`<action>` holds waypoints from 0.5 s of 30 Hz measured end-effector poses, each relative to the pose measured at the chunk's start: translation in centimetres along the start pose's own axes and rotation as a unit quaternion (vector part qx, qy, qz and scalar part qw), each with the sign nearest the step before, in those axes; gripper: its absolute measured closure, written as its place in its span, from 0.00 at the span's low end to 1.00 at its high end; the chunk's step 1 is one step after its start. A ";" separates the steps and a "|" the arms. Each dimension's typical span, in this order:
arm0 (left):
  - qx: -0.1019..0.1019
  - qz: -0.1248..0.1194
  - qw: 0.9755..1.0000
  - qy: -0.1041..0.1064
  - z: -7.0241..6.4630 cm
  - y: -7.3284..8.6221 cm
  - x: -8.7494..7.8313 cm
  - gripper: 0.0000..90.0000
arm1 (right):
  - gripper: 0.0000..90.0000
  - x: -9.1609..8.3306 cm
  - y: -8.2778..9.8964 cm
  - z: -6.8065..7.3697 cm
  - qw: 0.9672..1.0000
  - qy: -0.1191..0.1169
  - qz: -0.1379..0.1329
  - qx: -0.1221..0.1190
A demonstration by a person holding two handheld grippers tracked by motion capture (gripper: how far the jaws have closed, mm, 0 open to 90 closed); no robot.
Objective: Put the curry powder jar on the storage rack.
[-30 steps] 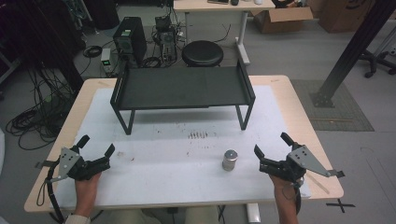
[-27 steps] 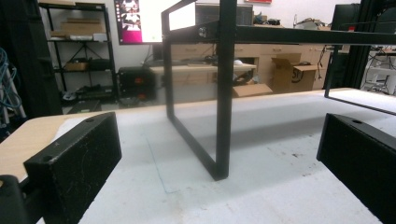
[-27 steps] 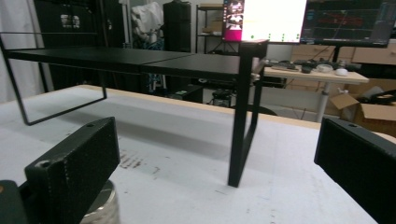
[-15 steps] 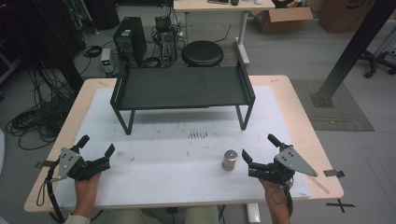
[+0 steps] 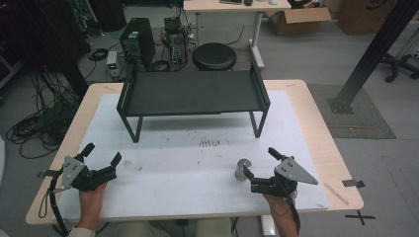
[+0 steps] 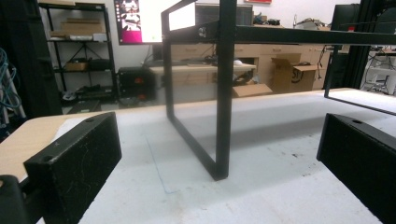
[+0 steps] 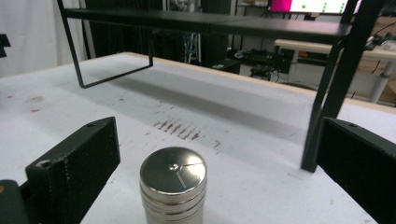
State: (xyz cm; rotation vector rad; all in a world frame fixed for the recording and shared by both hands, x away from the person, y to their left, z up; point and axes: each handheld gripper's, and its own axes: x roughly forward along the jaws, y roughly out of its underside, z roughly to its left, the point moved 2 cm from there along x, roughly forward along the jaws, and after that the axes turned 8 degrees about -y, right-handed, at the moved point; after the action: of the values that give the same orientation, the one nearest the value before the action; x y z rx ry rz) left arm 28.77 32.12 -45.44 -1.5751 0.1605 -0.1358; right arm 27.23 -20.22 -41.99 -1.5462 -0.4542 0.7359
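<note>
Metal cylinder [image 7: 173, 186], upright on the white tabletop [image 5: 188, 168], near the front right, standing between the 2 spread jaws of the right gripper [image 5: 260, 164] with bare surface on each side, nothing touching. Right gripper released, held low in a hand [image 5: 279, 202], angled toward the table's middle. Left gripper [image 5: 102, 154] likewise released, jaws wide apart and empty, held in the other hand [image 5: 90, 195] near the front left corner, facing a leg of the black raised tray [image 5: 192, 94]. Dark smudges [image 5: 208, 143] on the surface ahead of the cylinder.
</note>
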 end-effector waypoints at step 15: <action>0.000 0.000 1.000 0.000 0.0 0.0 0.0 0.00 | 0.02 2.5 2.1 0.6 0.999 -0.024 0.042 0.022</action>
State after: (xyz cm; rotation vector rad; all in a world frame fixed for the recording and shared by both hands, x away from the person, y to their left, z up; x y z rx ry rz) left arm 28.77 32.13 -45.44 -1.5759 0.1602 -0.1363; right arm 28.30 -18.40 -44.50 -1.5165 -0.4087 0.8449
